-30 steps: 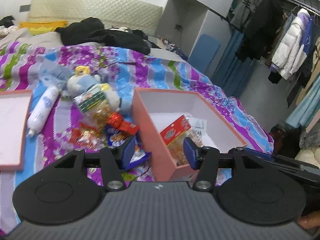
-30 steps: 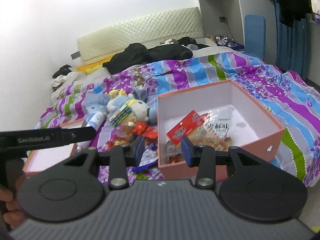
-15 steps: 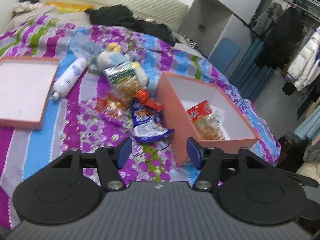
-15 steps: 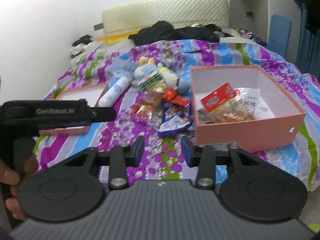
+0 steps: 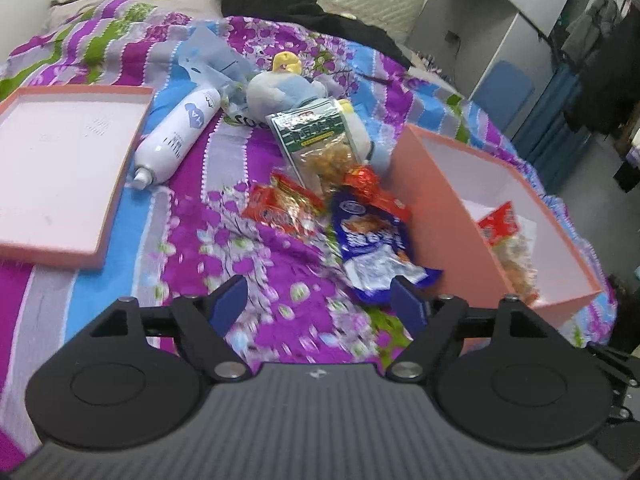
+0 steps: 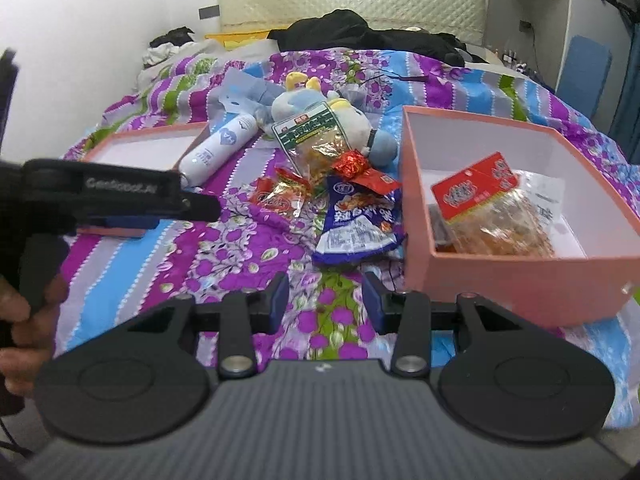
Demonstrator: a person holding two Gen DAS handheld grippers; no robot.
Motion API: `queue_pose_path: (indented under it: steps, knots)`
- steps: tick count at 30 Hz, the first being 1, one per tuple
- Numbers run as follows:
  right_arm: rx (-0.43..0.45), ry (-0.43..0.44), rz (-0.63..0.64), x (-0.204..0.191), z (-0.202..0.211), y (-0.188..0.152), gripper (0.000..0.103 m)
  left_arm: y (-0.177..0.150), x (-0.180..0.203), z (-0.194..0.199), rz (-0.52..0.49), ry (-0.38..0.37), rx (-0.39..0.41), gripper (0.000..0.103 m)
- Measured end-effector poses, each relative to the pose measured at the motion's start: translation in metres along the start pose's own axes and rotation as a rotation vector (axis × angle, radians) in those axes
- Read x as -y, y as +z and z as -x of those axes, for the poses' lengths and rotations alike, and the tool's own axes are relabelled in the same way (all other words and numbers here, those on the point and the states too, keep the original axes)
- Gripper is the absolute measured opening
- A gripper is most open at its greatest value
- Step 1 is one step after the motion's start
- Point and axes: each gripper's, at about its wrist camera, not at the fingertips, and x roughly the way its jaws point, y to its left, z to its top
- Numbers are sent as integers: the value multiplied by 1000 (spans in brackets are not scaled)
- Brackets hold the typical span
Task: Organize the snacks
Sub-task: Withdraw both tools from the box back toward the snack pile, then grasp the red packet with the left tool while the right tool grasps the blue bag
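Observation:
A pink box point(image 5: 440, 216) point(image 6: 520, 280) sits on the bed at the right, with a red-labelled snack bag point(image 5: 508, 240) point(image 6: 484, 208) inside. Left of it lies a heap of snacks: a blue packet point(image 5: 372, 248) point(image 6: 356, 220), a red packet point(image 5: 284, 208) point(image 6: 280, 196), a green-labelled bag point(image 5: 320, 144) point(image 6: 316, 140) and a small red wrapper point(image 6: 360, 170). My left gripper point(image 5: 320, 304) is open and empty, just short of the blue packet; it shows from the side in the right wrist view point(image 6: 200, 208). My right gripper point(image 6: 326, 296) is open and empty, short of the heap.
The pink box lid point(image 5: 60, 168) point(image 6: 136, 152) lies at the left. A white bottle point(image 5: 176, 136) point(image 6: 220, 148) and a plush toy point(image 5: 288, 92) point(image 6: 320, 108) lie behind the snacks. Black clothes point(image 5: 304, 4) lie near the headboard. Wardrobe and hanging clothes stand at the right.
Both grippers have drawn back from the pink box and swung left toward the snack heap. The left gripper's jaws have opened wider. The snacks have not moved.

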Motion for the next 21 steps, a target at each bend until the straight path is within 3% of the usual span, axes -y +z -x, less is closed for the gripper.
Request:
queue_pose_path:
  steps: [4, 11, 15, 18, 21]
  knots:
    - [26, -23, 23, -5, -30, 9, 80, 19, -8, -43, -68, -4, -21, 83]
    - [86, -95, 96, -16, -88, 26, 80, 48, -21, -116, -160, 14, -26, 83]
    - [40, -147, 67, -11, -127, 32, 79, 61, -31, -147, -161, 13, -44, 83]
    - [7, -163, 121, -14, -148, 29, 79, 66, -40, -168, -123, -8, -63, 83]
    - [-10, -188, 166, -19, -161, 27, 79, 71, -40, -185, -146, -19, -83, 83]
